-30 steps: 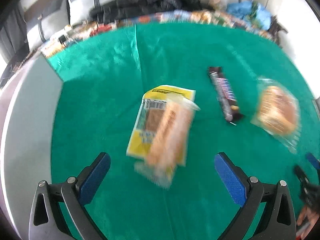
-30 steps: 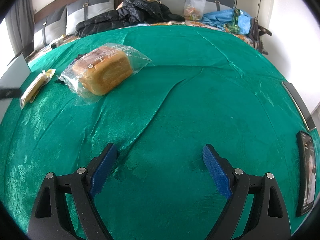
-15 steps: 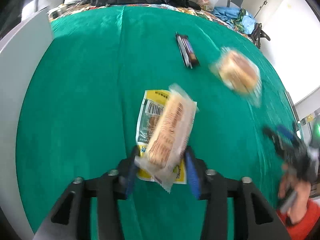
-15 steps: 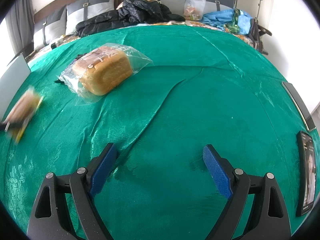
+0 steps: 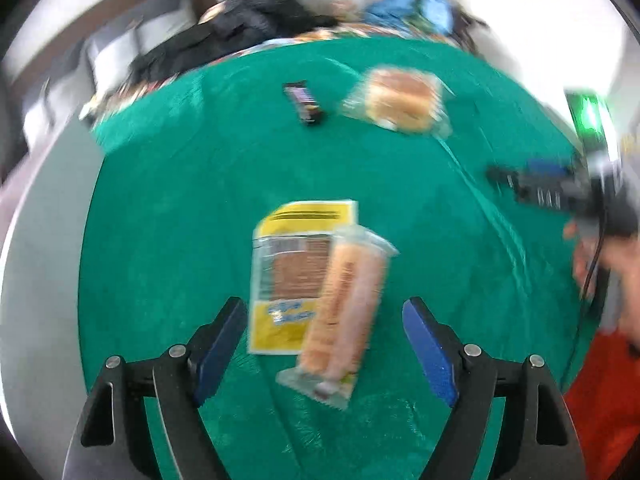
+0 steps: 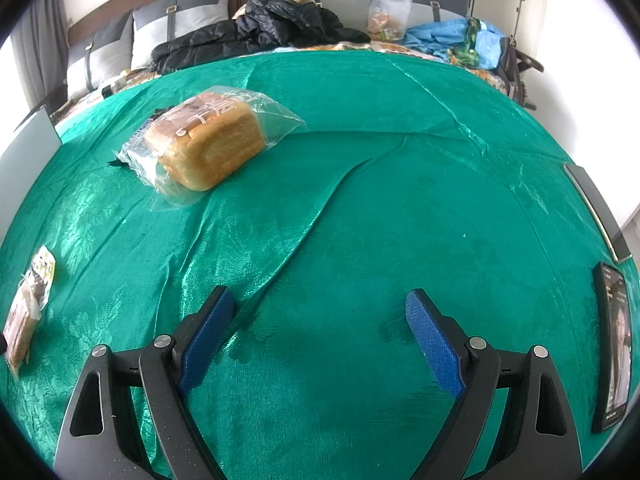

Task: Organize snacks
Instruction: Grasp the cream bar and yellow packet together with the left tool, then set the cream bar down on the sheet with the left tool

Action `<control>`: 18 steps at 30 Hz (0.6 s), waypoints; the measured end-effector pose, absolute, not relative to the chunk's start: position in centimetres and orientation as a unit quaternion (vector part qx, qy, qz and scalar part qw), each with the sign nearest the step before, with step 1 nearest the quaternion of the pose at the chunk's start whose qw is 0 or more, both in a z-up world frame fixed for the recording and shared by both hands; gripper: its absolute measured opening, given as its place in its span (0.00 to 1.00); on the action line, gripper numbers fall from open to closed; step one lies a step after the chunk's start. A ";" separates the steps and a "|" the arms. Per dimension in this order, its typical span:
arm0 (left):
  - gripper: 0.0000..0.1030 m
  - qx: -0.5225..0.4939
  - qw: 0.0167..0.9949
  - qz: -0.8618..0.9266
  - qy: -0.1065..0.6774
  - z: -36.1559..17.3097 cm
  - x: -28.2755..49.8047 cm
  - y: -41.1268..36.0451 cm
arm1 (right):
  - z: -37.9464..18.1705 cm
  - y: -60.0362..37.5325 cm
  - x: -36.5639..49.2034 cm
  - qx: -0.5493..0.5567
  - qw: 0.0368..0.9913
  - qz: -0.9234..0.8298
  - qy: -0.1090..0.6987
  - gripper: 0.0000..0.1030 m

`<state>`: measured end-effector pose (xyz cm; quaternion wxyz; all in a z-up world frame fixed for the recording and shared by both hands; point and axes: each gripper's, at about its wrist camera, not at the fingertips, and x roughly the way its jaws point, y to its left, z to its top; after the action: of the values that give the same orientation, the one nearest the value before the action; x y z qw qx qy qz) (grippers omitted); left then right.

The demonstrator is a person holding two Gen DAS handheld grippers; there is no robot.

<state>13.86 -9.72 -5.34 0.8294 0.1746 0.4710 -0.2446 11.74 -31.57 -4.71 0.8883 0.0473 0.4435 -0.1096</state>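
On a green cloth (image 5: 168,208), the left gripper (image 5: 324,354) is seen with jaws opening around a wrapped biscuit pack (image 5: 344,308) — untouched by either pad, lying partly on a yellow packet (image 5: 296,240). The right gripper (image 6: 320,342) is held wide open over bare cloth — a bagged loaf (image 6: 208,144) sits upper left of that frame.

A green cloth (image 6: 400,200) covers the work surface. Behind it stands a headboard with grey cushions (image 6: 192,20). A black jacket (image 6: 276,24), a clear bag (image 6: 390,10) and blue fabric (image 6: 452,38) lie beside it. Walls are white (image 6: 580,40). Daylight enters at the right.
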 end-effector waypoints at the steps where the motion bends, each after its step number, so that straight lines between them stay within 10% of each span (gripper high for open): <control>1: 0.59 0.190 0.826 -0.246 0.471 -5.7 13.6 -10.1 | -4.7 -31.6 11.7 0.047 0.888 -0.110 0.444 0.87; 3: 0.29 0.214 0.818 -0.244 0.474 -6.6 13.0 -10.9 | -4.7 -31.6 11.7 0.047 0.888 -0.110 0.444 0.87; 18: 0.31 -0.009 0.860 -0.073 0.505 -7.1 14.8 3.1 | -4.7 -31.6 11.7 0.048 0.888 -0.110 0.443 0.87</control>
<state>14.79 3.05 -7.13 0.8597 -0.0089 0.5054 -0.0730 11.74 -31.59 -4.71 0.8883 0.0476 0.4434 -0.1096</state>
